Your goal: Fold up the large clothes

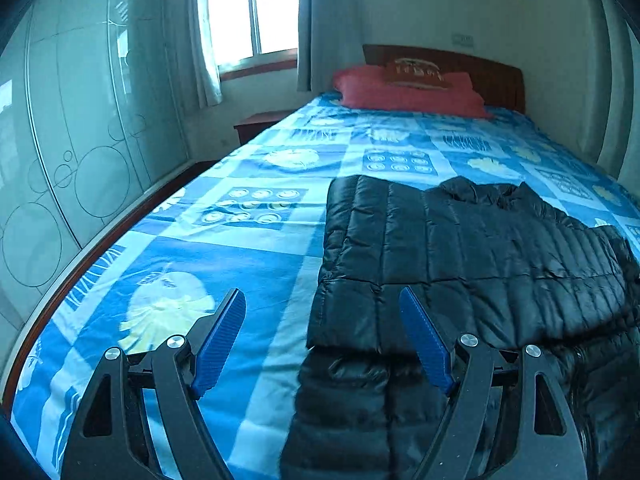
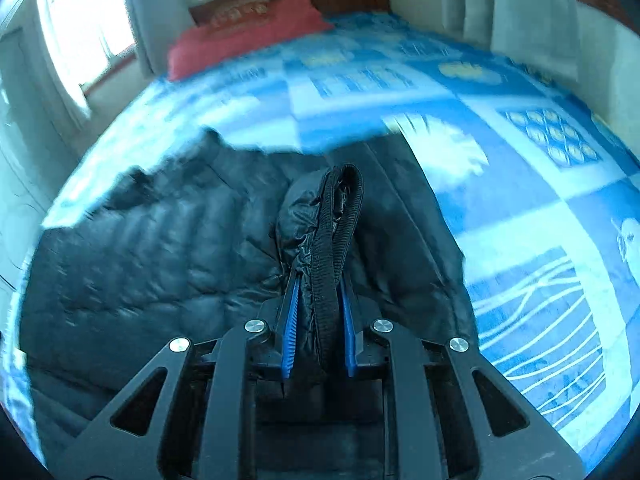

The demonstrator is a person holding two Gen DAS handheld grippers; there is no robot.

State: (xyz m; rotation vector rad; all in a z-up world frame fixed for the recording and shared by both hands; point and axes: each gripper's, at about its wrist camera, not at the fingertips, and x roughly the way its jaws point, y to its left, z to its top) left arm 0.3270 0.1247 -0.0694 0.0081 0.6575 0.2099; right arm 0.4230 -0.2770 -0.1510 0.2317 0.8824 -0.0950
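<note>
A black quilted puffer jacket (image 1: pixel 472 248) lies partly folded on the blue patterned bedspread (image 1: pixel 224 256). My left gripper (image 1: pixel 322 300) hangs open above the jacket's near left edge, its blue pads (image 1: pixel 222 336) wide apart with nothing pinched between them. In the right wrist view the same jacket (image 2: pixel 152 256) spreads out to the left, blurred. My right gripper (image 2: pixel 320 280) is shut on a bunched piece of the jacket with a ribbed black hem (image 2: pixel 340 216), which sticks up beyond the fingertips.
A red pillow (image 1: pixel 408 88) lies at the wooden headboard (image 1: pixel 480 68). A glass-fronted wardrobe (image 1: pixel 80 140) stands along the bed's left side, with a small wooden nightstand (image 1: pixel 260 124) under the window. A wall with curtains (image 2: pixel 532 12) borders the bed's far right.
</note>
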